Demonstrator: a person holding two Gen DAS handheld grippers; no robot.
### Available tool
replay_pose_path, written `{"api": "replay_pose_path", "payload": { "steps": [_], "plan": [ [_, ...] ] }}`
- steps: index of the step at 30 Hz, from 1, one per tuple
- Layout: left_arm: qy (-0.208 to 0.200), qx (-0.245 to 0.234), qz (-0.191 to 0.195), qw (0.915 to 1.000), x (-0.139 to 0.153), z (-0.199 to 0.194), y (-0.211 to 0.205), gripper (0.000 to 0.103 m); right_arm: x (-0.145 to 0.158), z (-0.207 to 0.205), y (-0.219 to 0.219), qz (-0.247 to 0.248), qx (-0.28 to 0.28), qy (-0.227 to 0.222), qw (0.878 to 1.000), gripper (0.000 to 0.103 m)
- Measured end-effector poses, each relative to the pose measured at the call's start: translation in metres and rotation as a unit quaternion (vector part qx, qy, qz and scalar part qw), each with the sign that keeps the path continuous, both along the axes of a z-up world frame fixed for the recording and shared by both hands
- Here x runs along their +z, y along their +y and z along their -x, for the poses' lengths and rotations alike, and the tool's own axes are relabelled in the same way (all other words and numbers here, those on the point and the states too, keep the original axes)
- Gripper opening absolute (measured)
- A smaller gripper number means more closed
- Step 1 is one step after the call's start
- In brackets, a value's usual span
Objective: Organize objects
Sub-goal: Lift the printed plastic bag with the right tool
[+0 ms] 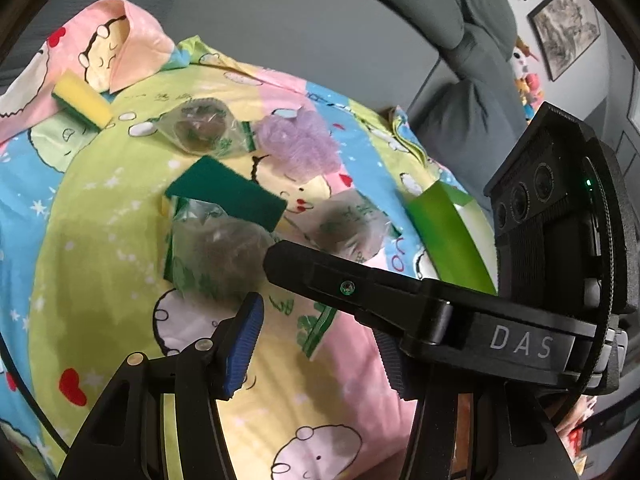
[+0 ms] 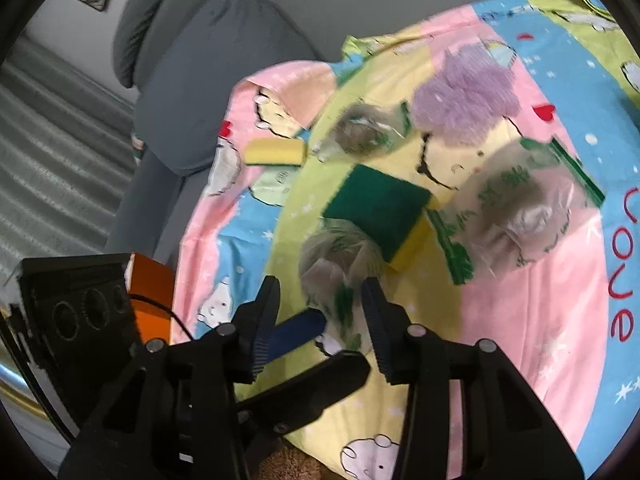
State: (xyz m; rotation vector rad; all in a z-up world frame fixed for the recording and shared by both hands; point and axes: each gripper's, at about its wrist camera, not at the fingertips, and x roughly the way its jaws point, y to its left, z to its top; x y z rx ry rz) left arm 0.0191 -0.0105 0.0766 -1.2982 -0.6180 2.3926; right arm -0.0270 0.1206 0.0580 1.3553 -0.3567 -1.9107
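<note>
On a cartoon-print sheet [image 1: 100, 216] lie three bagged steel scourers, a green-topped yellow sponge [image 1: 226, 192] [image 2: 380, 208], a second yellow sponge [image 1: 82, 104] [image 2: 276, 152] and a purple mesh puff [image 1: 298, 144] [image 2: 466, 96]. My left gripper [image 1: 320, 316] is open just short of the nearest bagged scourer [image 1: 218, 256]; the right gripper's body crosses in front of its right finger. My right gripper [image 2: 324, 296] is open, its jaws either side of that same bagged scourer [image 2: 336, 256]. The other bags lie further off [image 1: 200, 124] [image 1: 354, 228] [image 2: 520, 208].
A grey sofa cushion [image 2: 208, 80] sits beyond the sheet's edge. A green and white packet [image 1: 448, 232] lies at the sheet's right side. Framed pictures [image 1: 564, 28] and a toy [image 1: 528, 80] are by the far wall.
</note>
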Motion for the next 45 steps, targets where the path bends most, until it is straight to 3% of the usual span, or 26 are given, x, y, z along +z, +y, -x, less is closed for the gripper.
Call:
{"api": "replay_pose_path", "payload": {
  "steps": [8, 16, 20, 24, 26, 28, 32, 37, 45],
  "plan": [
    [-0.026, 0.028, 0.002, 0.9993, -0.001, -0.005, -0.028, 0.055, 0.001, -0.002, 0.0, -0.003, 0.007, -0.004, 1.0, 0.046],
    [-0.051, 0.112, -0.035, 0.9918, -0.007, -0.02, -0.092, 0.055, 0.006, -0.003, 0.003, 0.01, 0.007, -0.003, 1.0, 0.052],
    [-0.064, 0.131, -0.044, 0.9883, -0.014, -0.022, -0.107, 0.055, 0.004, -0.001, 0.001, 0.006, 0.003, -0.007, 1.0, 0.052],
    [-0.08, 0.117, -0.064, 0.9878, -0.022, -0.016, -0.1, 0.056, 0.003, 0.001, -0.005, -0.02, -0.005, 0.003, 1.0, 0.06],
    [-0.09, 0.1, -0.087, 0.9871, -0.026, -0.011, -0.091, 0.073, 0.004, 0.003, -0.011, -0.034, -0.005, 0.01, 0.999, 0.061],
    [-0.093, 0.088, -0.1, 0.9866, -0.029, -0.008, -0.082, 0.077, 0.005, 0.007, -0.015, -0.046, -0.007, 0.02, 0.999, 0.061],
    [-0.09, 0.059, -0.079, 0.9911, -0.028, -0.003, -0.059, 0.078, 0.011, 0.013, -0.022, -0.064, -0.005, 0.046, 0.997, 0.062],
    [-0.109, 0.059, -0.06, 0.9905, -0.039, 0.004, -0.046, 0.078, 0.007, 0.02, -0.031, -0.059, 0.014, 0.051, 0.997, 0.062],
    [-0.116, 0.063, -0.049, 0.99, -0.051, 0.014, -0.038, 0.077, -0.024, 0.026, -0.039, -0.068, 0.043, -0.022, 0.996, 0.062]
  ]
}}
